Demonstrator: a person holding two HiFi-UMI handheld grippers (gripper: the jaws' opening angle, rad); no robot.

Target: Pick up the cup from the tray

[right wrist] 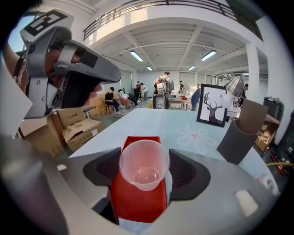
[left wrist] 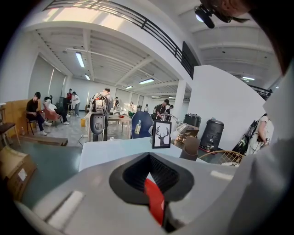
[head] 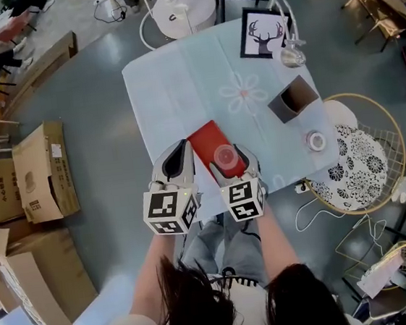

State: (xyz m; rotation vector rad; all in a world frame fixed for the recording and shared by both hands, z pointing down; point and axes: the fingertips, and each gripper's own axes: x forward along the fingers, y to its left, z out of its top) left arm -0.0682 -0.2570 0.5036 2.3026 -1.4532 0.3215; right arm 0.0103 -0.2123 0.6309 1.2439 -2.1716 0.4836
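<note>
Right gripper view: cup touching both fingers, over the red tray.

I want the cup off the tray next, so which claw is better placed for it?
Right. The right claw has the clear plastic cup between its pads, over the red rectangular tray; the left claw is shut, off to the side.

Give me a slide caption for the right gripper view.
Right gripper gripping the clear cup over the red tray on the table.
</note>
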